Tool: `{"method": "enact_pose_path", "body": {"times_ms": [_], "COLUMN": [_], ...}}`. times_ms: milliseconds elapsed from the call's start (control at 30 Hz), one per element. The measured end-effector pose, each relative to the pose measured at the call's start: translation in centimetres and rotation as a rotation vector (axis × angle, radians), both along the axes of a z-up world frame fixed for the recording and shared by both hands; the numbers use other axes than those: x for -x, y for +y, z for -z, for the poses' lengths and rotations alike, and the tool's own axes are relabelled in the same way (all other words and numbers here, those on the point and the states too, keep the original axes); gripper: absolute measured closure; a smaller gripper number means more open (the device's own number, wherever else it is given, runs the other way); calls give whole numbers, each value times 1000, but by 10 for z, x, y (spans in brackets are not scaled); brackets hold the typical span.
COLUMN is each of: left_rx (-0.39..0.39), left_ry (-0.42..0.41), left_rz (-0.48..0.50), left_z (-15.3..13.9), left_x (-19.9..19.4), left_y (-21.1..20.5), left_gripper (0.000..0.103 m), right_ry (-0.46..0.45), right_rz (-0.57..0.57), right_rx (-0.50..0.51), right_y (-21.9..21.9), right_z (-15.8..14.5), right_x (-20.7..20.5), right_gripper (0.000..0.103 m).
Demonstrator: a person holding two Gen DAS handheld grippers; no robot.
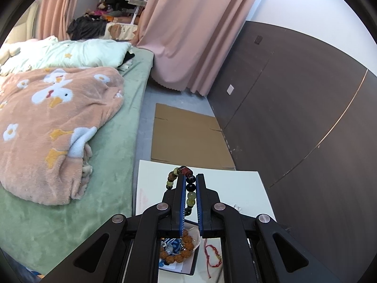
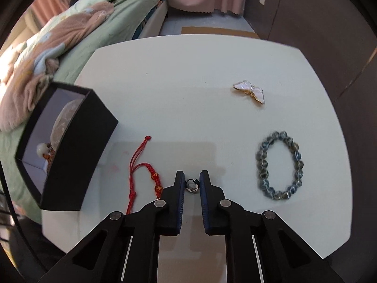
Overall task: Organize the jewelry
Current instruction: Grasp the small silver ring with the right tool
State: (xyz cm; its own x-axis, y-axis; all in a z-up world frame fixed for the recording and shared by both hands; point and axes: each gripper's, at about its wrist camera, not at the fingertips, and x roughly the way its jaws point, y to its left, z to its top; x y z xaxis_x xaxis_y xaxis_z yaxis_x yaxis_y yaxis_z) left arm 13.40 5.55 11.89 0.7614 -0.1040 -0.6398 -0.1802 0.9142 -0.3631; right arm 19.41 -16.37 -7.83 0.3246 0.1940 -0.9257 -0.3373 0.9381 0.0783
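My left gripper (image 1: 190, 176) is shut on a multicoloured bead bracelet (image 1: 186, 186) and holds it in the air above the black jewelry box (image 1: 186, 263), which holds a brown bead bracelet (image 1: 181, 252). In the right wrist view the box (image 2: 68, 151) stands at the table's left. My right gripper (image 2: 192, 174) is low over the white table (image 2: 188, 70), its jaws close around a small silver ring (image 2: 192, 185). A red cord bracelet (image 2: 143, 165), a blue-grey bead bracelet (image 2: 280, 165) and a white butterfly brooch (image 2: 251, 90) lie on the table.
A bed with a green sheet and pink blanket (image 1: 54, 122) lies left of the table. Flat cardboard (image 1: 188, 134) lies on the floor beyond it. A dark wall panel (image 1: 294, 108) and pink curtains (image 1: 193, 30) are to the right and behind.
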Motion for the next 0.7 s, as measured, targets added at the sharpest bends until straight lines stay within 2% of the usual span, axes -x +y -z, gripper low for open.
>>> {"method": "enact_pose_path", "body": {"times_ms": [100,367,467,700], "left_rx": [-1,-20,-33,-66], "left_ry": [1,10,17,23], "left_rz": [-2,-3,6,18], "left_z": [0,3,5,8], "left_x": [-4,-31,-50,-94], "left_y": [2,-2,-8,-23], "left_gripper": [95,95,95,95], "right_ry": [-6,-48,-50,-22], "right_rz": [41,113,124,133], "right_rx": [-81,-398,-445,-422], "right_y": [-14,-59,-67,-73], "right_z": [-9,-42,-44,-39], "right_x": [2,-6,-8,-11], "right_gripper": [89,89,89,89]}}
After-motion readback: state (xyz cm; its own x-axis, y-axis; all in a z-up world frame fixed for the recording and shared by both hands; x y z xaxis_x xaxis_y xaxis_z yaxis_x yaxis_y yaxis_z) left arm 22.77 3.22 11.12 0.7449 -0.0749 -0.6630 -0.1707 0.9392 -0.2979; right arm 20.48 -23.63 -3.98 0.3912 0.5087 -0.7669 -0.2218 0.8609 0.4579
